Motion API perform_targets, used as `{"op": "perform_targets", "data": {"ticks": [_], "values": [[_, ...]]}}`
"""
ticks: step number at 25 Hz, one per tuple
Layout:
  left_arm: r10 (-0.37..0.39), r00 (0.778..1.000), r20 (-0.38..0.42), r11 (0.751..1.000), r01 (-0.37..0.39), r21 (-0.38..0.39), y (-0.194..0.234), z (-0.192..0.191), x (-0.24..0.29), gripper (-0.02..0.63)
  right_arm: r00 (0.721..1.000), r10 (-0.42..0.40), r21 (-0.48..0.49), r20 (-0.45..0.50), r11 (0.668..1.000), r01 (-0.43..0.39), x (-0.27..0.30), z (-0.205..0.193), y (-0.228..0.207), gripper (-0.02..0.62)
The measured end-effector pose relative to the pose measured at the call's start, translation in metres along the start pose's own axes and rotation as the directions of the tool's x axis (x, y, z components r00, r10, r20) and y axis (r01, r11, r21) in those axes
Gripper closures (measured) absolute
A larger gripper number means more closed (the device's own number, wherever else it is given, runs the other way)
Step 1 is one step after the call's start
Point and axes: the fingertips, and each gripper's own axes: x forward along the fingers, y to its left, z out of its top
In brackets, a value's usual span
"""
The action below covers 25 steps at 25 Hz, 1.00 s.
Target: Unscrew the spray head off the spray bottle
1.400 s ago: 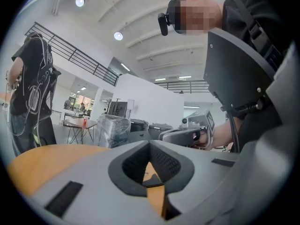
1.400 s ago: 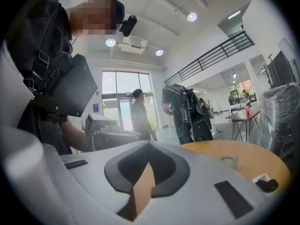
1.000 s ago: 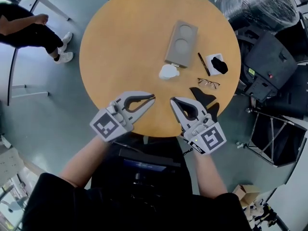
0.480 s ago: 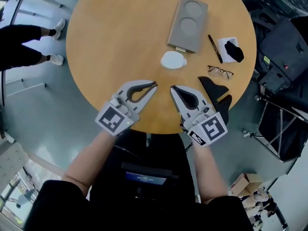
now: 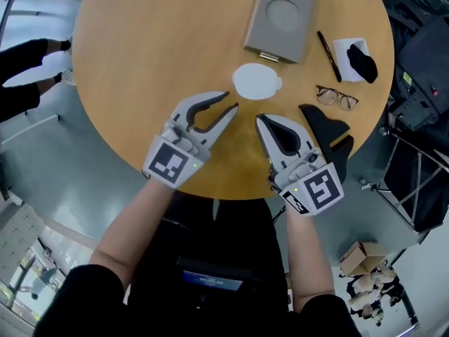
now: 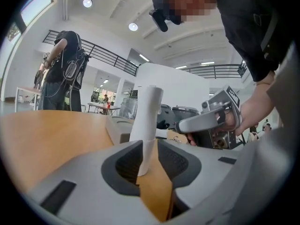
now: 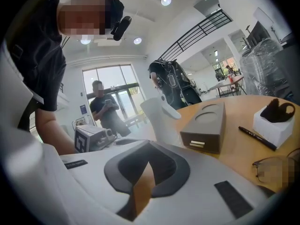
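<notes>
Only gripper views show the spray bottle (image 6: 149,108) upright; left claw (image 5: 230,102) just widening, empty; right claw (image 5: 260,119) closed.

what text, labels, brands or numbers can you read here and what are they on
No text can be read in any view.
Left marker cube: black and white square pattern, no letters.
Right marker cube: the same.
Blue sign on the far wall: too small and blurred to read.
Spray bottle: plain white, no label shows.

Spray bottle (image 5: 256,81) upright (head (image 7: 161,107) seemingly on)
</notes>
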Motion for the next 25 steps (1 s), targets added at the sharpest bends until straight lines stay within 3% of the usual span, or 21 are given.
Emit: {"op": "perform_targets", "data": {"ticks": [9,25], "values": [[-0.010,1.000,-0.004,0.998,0.011,0.061,0.010,-0.026,0.030,0.247,1.000,-0.016,0.024,-0.007,1.000,0.016,0.003,-0.034,-0.015,0.589],[-0.019,1.000,0.006,0.992,0.018,0.125,0.007,-0.031,0.081,0.193,0.999,-0.031,0.047,-0.008,0.998,0.031,-0.019,-0.055,-0.032,0.589]]}}
